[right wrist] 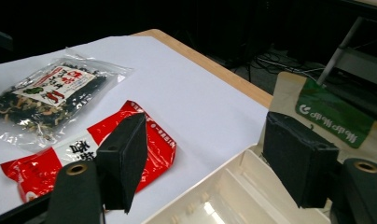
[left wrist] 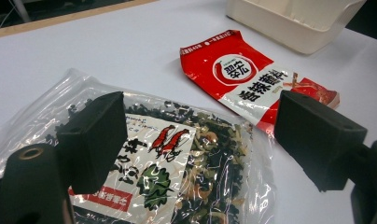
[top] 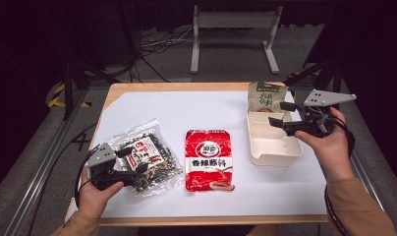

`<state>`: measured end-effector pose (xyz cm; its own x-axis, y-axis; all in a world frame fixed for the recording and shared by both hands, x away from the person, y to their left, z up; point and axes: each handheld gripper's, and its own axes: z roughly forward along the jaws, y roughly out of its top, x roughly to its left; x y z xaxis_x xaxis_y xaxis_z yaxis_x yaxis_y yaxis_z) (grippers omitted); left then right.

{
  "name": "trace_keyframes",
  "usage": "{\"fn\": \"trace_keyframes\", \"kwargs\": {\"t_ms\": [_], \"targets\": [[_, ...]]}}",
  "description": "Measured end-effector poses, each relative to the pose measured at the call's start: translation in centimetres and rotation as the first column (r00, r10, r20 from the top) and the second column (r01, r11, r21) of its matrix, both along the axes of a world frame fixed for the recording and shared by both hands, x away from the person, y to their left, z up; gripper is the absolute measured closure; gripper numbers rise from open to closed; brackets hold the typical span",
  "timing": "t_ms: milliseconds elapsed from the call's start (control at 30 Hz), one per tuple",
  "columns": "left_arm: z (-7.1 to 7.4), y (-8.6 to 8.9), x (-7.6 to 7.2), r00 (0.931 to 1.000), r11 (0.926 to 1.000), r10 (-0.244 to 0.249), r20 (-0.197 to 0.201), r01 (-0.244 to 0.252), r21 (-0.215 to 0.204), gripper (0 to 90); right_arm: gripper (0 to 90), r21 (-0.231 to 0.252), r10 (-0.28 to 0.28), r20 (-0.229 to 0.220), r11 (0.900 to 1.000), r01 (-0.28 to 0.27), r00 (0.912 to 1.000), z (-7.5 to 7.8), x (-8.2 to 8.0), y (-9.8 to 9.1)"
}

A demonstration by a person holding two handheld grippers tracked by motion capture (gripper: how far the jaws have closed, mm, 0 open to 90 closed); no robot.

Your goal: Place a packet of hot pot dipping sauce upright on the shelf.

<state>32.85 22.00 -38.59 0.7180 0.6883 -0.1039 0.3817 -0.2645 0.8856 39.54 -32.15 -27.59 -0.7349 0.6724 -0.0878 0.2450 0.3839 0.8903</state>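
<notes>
A clear bag of dark dried greens lies at the table's left. My left gripper hovers open over the bag's near right part, its jaws wide apart and off the plastic. In the middle lies a red sachet, flat on the sheet. At the right stands a cream divided tray. A tan and green pouch leans at its far end. My right gripper is open above the tray, with nothing between its jaws.
A white sheet covers the wooden table, whose edge shows at the back and front. Behind the table a grey metal stand and loose cables sit on the floor. A dark tripod leg rises at the back right.
</notes>
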Motion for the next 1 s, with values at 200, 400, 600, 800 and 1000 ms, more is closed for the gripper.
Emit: {"fn": "trace_keyframes", "kwargs": {"t_ms": [200,400,600,800,1000], "targets": [[0.6,-0.5,0.6,0.9998,0.9999,-0.011,-0.018,0.011,-0.007,17.6,29.8,0.077,0.005,0.019,0.9970,-0.006,0.9998,-0.9,-0.9,-0.2],[1.4,-1.9,1.9,0.9981,0.9980,-0.058,-0.020,0.057,-0.028,16.2,29.6,0.088,-0.001,0.018,0.9961,0.000,0.9998,-1.9,-1.5,-0.2],[1.8,-3.6,3.4,0.9949,0.9953,-0.093,-0.038,0.094,0.022,16.2,29.6,0.106,0.001,0.021,0.9943,-0.003,0.9998,-1.9,-2.0,-0.5],[1.8,-5.5,5.9,0.9896,0.9911,-0.126,-0.068,0.129,0.032,19.4,28.8,0.109,-0.018,0.019,0.9939,0.016,0.9997,-2.1,-2.2,-0.9],[1.5,-6.5,8.0,0.9843,0.9893,-0.142,-0.106,0.145,0.021,19.1,28.1,0.100,-0.028,0.004,0.9946,0.028,0.9996,-2.5,-2.3,-0.9]]}}
